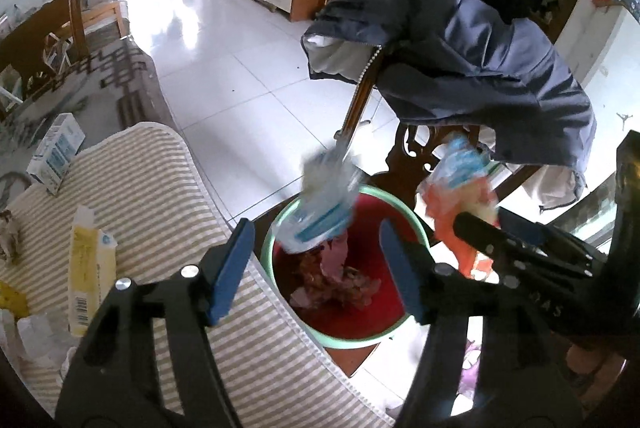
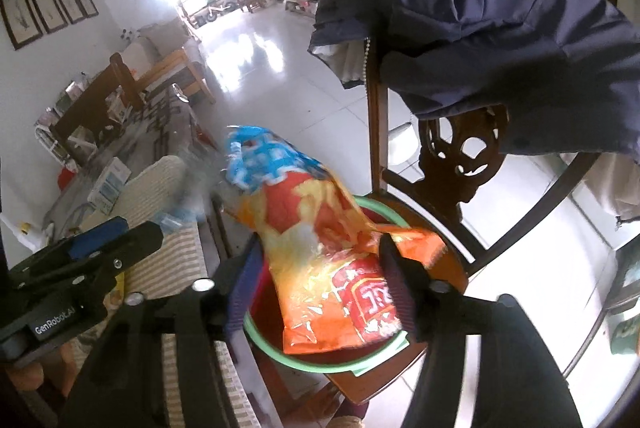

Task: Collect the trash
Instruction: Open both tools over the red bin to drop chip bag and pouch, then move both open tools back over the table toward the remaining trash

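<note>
A red bin (image 1: 360, 304) with a pale green rim sits on the seat of a carved wooden chair (image 2: 452, 164), just right of a table covered in a beige striped cloth (image 1: 160, 196). The bin already contains crumpled pinkish and brown scraps.

The left gripper (image 1: 316, 268) hangs over the bin with its blue-padded tongs spread wide apart and nothing between them. A clear and blue plastic wrapper (image 1: 324, 204), blurred, is in the air above the far rim of the bin, touching neither tong.

The right gripper (image 2: 316, 284) is just right of the left one, also above the bin. Its tongs are clamped on an orange and yellow snack bag (image 2: 320, 252) with a blue top, which sticks up and leans away to the left.

A dark blue jacket (image 1: 460, 56) is draped over the chair back. On the table to the left lie a yellow carton (image 1: 88, 264) and, farther off, a white and blue box (image 1: 58, 152). Glossy white floor tiles (image 1: 224, 40) stretch into the far room.
</note>
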Motion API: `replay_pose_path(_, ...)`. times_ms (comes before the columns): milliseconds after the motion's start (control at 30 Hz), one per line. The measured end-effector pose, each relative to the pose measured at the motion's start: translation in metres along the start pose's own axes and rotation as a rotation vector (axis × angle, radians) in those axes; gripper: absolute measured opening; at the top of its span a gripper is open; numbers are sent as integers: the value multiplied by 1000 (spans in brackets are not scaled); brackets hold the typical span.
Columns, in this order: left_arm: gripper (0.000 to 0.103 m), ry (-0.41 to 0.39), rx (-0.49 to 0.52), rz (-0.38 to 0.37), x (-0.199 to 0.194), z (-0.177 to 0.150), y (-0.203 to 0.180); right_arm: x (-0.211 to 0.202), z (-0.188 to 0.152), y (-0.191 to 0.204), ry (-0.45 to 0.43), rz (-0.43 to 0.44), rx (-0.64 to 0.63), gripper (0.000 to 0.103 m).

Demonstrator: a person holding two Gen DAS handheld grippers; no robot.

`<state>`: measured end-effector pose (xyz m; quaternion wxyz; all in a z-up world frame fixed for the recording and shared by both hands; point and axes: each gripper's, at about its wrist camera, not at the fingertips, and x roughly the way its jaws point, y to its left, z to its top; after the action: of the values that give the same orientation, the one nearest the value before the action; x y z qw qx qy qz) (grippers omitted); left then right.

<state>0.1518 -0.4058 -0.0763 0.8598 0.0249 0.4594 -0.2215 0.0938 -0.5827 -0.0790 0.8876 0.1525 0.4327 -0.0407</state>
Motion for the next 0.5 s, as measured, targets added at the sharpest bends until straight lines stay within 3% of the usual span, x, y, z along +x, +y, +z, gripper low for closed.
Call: replay_pose_path(500,68,-56,-56,46,-36,-13,30,-7,2,20,-44,15,-12,72)
